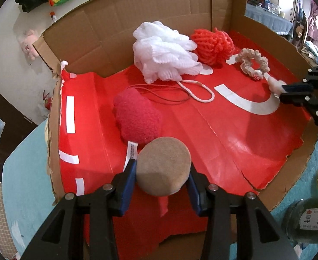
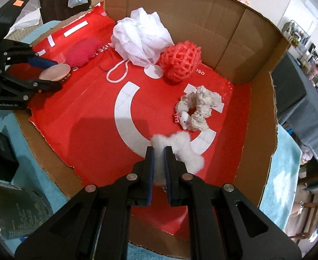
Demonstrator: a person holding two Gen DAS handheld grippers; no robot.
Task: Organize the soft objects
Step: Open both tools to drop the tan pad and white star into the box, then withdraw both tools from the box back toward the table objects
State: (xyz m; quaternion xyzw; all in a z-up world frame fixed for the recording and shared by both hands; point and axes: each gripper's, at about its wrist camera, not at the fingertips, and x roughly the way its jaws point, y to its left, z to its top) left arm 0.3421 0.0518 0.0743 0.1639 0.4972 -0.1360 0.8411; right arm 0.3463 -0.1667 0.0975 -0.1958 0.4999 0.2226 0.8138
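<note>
A: Red paper with white markings covered the floor of the open cardboard box. What was at the left?

B: At the left near side, the left gripper was clamped on a round tan pad. Both blue fingers pressed on its edges. Just behind the pad lay a dark pink fuzzy pouch, with a white label touching the near side of it.

A: And in the middle?

B: Far in the middle, a white mesh bath puff lay close to the back wall, and its white cord loop lay towards the near side. Just at the right of it, touching, was a coral net sponge.

A: What was at the right?

B: Nearer, a cream knitted scrunchie with a small white figure lay flat on the paper. Near to it, the right gripper was closed on a white fluffy tuft, which bulged out to the right of the jaws, low over the red paper.
</note>
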